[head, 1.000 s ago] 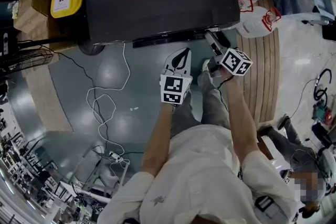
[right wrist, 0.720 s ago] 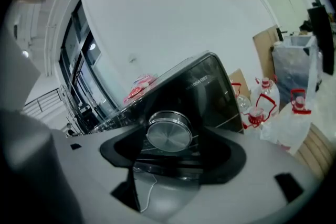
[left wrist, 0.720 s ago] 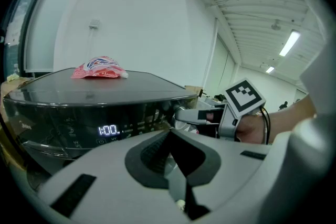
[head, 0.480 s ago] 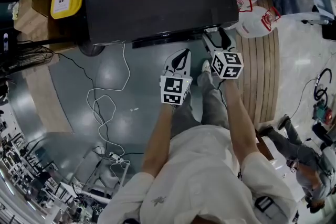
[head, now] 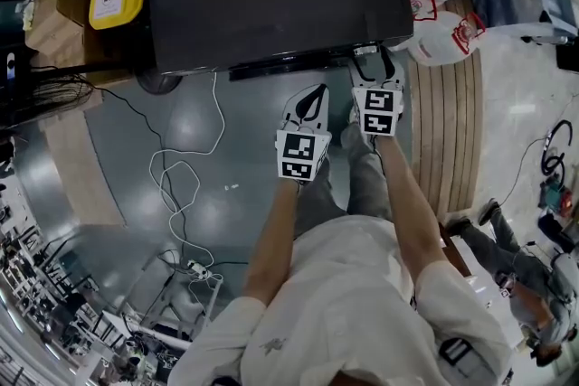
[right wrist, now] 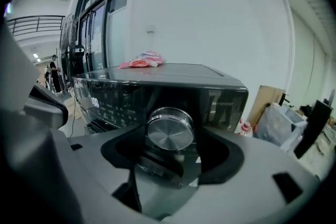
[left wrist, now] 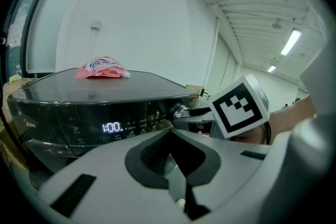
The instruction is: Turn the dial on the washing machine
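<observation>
In the head view the right gripper has swung round over the last second: it came in slanted from the right, and it now points square at the front edge of the washing machine, near its right corner, so the approach looks all but done. The left gripper has not moved and hangs back over the floor. There is free space to the right gripper's left, while white bags lie close on its right. In the left gripper view the fingers are pressed together on nothing. The dial shows beyond them on the lit control panel, with the right gripper's marker cube just beside it. In the right gripper view the fingers are spread apart and the dial sits centred in the gap (not clamped, as far as I can judge). The next move is probably to ease forward and close.
</observation>
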`<state>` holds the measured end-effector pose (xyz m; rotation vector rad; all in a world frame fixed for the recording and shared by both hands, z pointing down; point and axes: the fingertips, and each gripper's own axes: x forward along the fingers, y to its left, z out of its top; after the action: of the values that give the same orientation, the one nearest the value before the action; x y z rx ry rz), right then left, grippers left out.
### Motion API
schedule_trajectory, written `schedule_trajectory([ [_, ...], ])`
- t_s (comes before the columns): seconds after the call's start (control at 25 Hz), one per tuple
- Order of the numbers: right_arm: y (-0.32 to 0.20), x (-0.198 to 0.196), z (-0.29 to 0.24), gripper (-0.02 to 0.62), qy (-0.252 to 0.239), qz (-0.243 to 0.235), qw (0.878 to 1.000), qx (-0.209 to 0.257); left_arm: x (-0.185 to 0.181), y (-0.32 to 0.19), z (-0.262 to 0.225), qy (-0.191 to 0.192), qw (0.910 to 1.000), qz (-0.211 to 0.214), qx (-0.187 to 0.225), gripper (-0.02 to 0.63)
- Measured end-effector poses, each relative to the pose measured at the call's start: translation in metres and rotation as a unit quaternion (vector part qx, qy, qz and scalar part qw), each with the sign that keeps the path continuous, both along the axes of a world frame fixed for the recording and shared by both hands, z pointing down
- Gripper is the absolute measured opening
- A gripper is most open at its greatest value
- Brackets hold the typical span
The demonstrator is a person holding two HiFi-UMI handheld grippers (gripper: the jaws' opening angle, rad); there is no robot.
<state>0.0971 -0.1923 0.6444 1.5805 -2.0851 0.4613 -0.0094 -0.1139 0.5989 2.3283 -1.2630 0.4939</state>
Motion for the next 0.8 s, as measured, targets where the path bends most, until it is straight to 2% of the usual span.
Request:
schedule_trajectory([
  [0.16, -0.0012, -0.0011, 0.0005, 0.301, 0.016, -0.006, 1.0, 0.001, -0.0025, -0.0026, -0.0022, -0.002, 1.0, -0.003, 0.004, 0.012],
  [0.28, -0.0008, -0.0014, 0.0008, 0.285, 0.01, -0.003, 1.0, 0.003, -0.0036, -0.0038, -0.0022, -0.003, 1.0, -0.003, 0.005, 0.012],
  [0.64, 0.001, 0.0012, 0.0008, 0.281, -0.045, 0.009, 0.999, -0.007, -0.0081, 0.0004, 0.001, -0.003, 1.0, -0.007, 0.002, 0.012],
  [0.8, 0.0003, 0.0015, 0.0016, 0.281, -0.086, 0.02, 0.996, -0.017, -0.008, 0.001, 0.0013, -0.003, 1.0, -0.007, 0.001, 0.012],
])
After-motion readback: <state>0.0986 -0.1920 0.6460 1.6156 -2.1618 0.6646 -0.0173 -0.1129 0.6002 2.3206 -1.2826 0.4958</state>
